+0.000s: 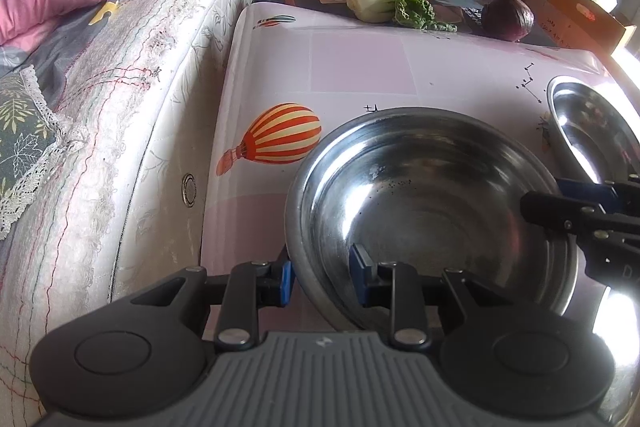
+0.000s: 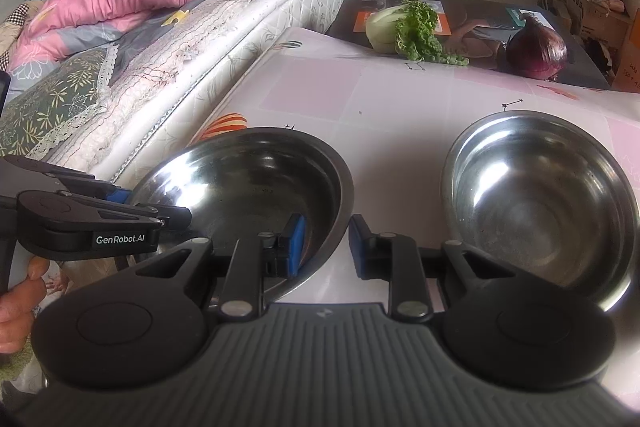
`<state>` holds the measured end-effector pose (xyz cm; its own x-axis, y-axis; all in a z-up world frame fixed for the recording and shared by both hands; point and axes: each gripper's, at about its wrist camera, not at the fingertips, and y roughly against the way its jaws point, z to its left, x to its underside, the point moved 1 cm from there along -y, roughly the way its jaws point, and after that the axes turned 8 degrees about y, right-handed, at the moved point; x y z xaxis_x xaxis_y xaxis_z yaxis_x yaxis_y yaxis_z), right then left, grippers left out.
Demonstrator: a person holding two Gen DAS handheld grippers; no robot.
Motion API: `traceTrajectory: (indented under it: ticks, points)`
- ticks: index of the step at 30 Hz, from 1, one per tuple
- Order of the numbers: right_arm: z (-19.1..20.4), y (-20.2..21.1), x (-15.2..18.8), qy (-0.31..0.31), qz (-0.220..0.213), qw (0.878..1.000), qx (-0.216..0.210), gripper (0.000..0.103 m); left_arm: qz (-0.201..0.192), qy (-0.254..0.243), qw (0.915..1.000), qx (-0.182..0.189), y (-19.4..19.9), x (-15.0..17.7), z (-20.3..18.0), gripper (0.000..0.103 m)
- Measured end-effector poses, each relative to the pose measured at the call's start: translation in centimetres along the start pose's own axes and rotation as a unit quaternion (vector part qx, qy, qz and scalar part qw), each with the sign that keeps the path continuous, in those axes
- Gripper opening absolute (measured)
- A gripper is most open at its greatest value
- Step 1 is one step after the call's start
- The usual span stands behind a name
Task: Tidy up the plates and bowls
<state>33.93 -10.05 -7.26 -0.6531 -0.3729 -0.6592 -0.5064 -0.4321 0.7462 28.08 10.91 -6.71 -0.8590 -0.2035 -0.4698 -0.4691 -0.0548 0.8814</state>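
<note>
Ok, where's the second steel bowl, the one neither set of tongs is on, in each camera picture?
Left wrist view: the free bowl sits at the right edge, partly cut off, beyond the gripped bowl.
Right wrist view: the free bowl is at centre right, apart from the gripped bowl on its left.
Shared landmark: the purple onion lies at the table's far side, behind the free bowl in both.
</note>
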Motion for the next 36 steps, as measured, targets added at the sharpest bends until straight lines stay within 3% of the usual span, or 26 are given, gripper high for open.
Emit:
traceTrajectory:
  ticks: [36]
  points:
    - [0.1, -1.2, 0.2, 0.005, 0.006, 1.0, 0.01, 0.023, 0.0, -0.021, 0.9997, -0.016, -1.3, -0.3, -1.0, 0.033]
